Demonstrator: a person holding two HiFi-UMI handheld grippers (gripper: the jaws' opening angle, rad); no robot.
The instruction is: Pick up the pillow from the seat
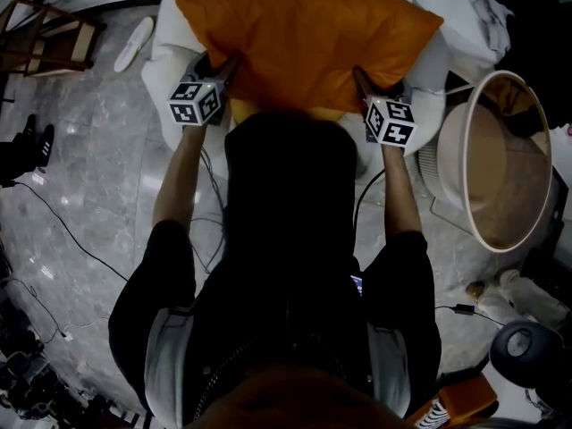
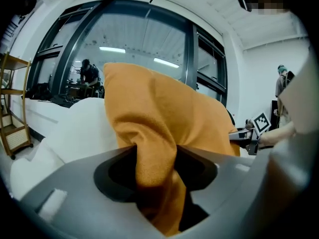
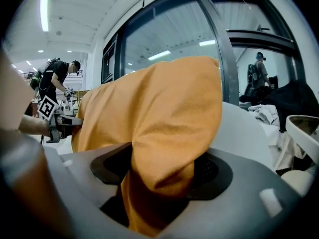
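An orange pillow lies on the white seat in front of me. My left gripper is shut on the pillow's near left corner, and its own view shows the orange cloth bunched and pinched between the grey jaws. My right gripper is shut on the near right corner, with a thick fold of the pillow squeezed between its jaws. Each gripper view also shows the other gripper, the right gripper and the left gripper, at the pillow's far side. The pillow's underside is hidden.
A round white basket stands at the right of the seat. A wooden shelf is at the far left. Cables trail over the marble floor. White cloth lies on the seat's right end. People stand far off by the windows.
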